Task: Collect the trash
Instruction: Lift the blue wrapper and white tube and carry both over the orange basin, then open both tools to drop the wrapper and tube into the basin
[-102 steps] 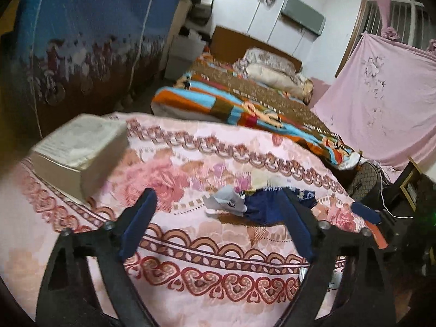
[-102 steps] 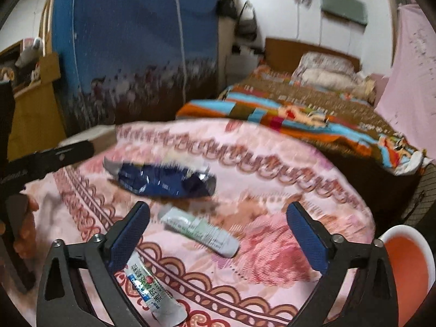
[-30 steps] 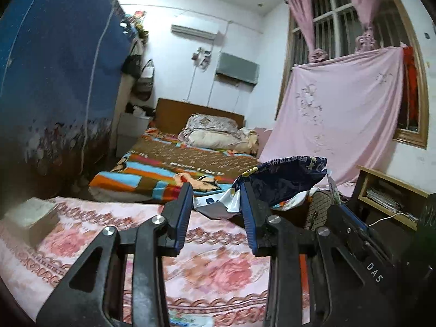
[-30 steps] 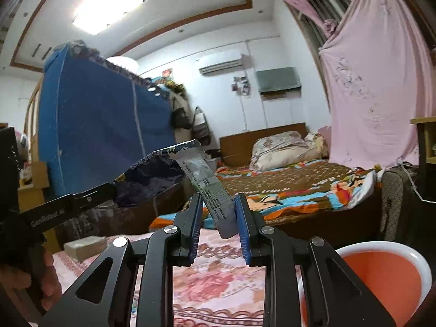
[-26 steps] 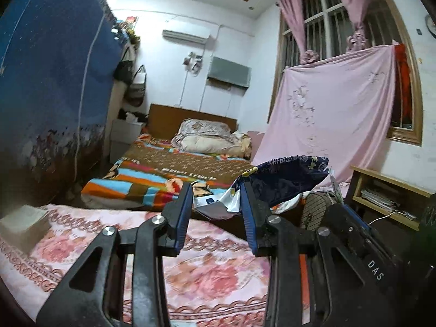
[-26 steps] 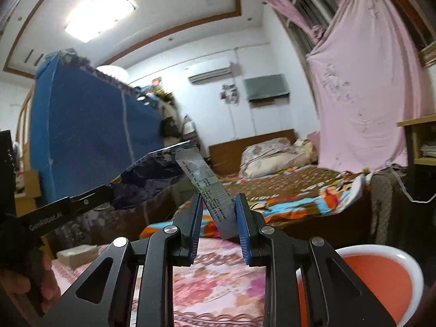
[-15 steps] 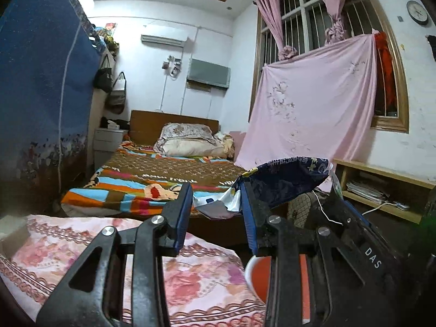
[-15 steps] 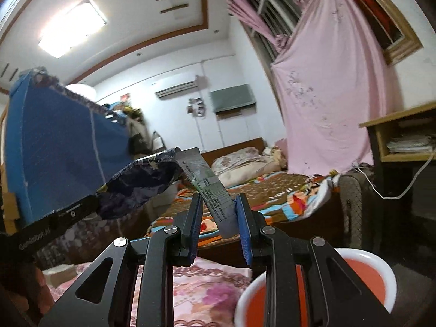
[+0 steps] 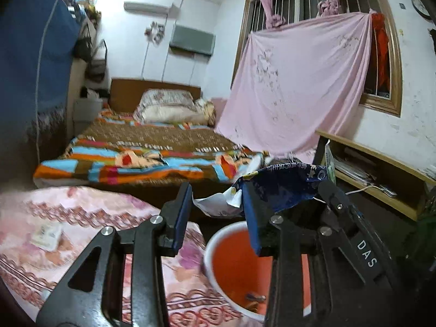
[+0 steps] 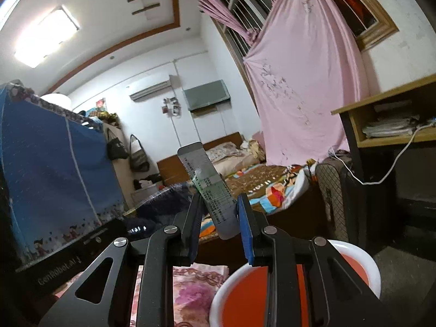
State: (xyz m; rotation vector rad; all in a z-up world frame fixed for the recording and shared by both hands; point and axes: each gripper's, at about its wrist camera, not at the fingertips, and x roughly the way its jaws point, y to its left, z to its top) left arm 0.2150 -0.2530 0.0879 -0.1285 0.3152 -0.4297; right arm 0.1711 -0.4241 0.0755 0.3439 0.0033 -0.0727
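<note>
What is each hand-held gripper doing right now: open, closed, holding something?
Left hand-held gripper: closed on the blue snack wrapper.
Right hand-held gripper: closed on the flattened tube.

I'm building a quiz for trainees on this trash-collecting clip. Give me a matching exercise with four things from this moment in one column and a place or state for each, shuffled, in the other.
Things:
1. dark blue snack wrapper
2. squeezed tube
3. orange bin
4. small white packet

Places or states:
A. lying on the pink floral cloth
B. between the right gripper fingers
C. below both grippers, white rim
D. between the left gripper fingers

Pairs: 1-D, 2-B, 3-C, 4-A
</note>
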